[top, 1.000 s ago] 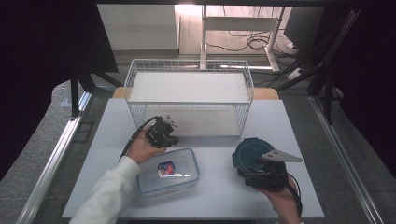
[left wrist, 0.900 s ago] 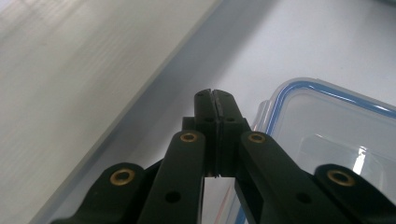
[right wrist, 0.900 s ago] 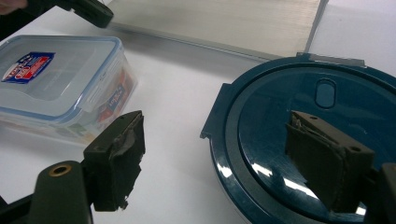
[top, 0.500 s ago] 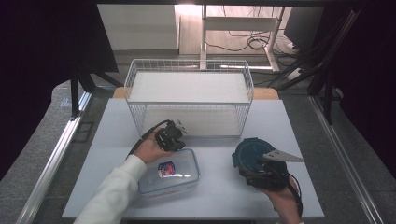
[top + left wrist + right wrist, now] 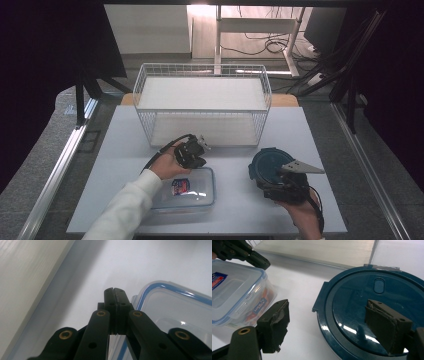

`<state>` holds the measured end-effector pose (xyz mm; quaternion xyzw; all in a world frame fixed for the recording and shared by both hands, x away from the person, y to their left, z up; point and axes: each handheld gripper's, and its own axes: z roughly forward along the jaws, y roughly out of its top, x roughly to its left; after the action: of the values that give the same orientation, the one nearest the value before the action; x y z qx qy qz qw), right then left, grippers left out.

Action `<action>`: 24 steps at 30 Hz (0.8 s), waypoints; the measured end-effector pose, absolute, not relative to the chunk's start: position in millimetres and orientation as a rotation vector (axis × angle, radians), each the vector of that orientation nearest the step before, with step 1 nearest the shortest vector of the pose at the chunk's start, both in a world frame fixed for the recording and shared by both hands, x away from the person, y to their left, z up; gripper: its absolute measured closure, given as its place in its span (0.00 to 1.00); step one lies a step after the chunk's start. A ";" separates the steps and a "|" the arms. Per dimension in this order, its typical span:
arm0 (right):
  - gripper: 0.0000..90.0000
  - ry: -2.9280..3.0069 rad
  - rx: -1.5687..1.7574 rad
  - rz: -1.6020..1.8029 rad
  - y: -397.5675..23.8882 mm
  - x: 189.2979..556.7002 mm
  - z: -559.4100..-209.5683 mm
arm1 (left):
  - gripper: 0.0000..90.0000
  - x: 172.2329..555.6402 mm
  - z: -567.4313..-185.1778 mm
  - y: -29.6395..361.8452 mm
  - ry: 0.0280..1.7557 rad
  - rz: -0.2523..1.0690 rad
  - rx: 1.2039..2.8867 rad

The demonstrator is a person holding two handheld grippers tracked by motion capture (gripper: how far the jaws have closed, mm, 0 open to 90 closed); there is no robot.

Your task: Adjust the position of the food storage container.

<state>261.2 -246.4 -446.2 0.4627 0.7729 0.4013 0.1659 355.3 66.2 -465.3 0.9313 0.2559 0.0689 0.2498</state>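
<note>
the left gripper hangs at the far edge of the clear box, its jaws pressed tight together and holding nothing; in the left gripper view the box's blue-rimmed corner lies just to the right of the tips and slightly under them, with bare desk ahead. the box is rectangular, its long axis running across the desk in the high view. the left gripper is plainly the nearer one to it. the right gripper rests at the round blue lid, its jaws wide apart: in the right gripper view one pad stands over the lid's top, the other over the desk beside its rim, neither seeming to pinch it. the wire basket stands beyond both. my guess is that the coming move turns on that small offset, box rim to the right of the shut jaws.
</note>
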 end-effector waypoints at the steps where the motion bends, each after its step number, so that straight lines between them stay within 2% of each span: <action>1: 0.22 2.198 1.320 1.146 -246.6 261.2 -446.3 | 1.00 354.1 -462.3 69.7 0.693 0.207 2.534; 7: 0.22 2.184 1.331 1.146 -248.5 260.3 -445.3 | 1.00 334.0 -441.4 102.4 0.735 0.231 2.412; 12: 0.22 2.176 1.341 1.140 -248.7 259.6 -445.0 | 1.00 307.7 -433.2 150.3 0.912 0.289 2.265; 13: 0.22 2.174 1.340 1.144 -248.2 259.2 -444.3 | 1.00 295.9 -432.7 169.7 1.013 0.332 2.225; 14: 0.22 2.174 1.340 1.144 -248.2 259.2 -444.3 | 1.00 295.9 -432.7 169.7 1.013 0.332 2.225; 17: 0.22 2.171 1.336 1.141 -247.2 258.2 -443.0 | 1.00 272.7 -439.2 204.3 1.155 0.314 2.148; 24: 0.22 2.167 1.340 1.144 -245.5 257.5 -442.8 | 1.00 248.3 -467.7 232.8 1.287 0.288 2.134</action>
<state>257.5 -245.5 -442.8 0.4725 0.7642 0.4034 0.1734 248.3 232.8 -467.7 0.8085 0.4876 0.1091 0.3110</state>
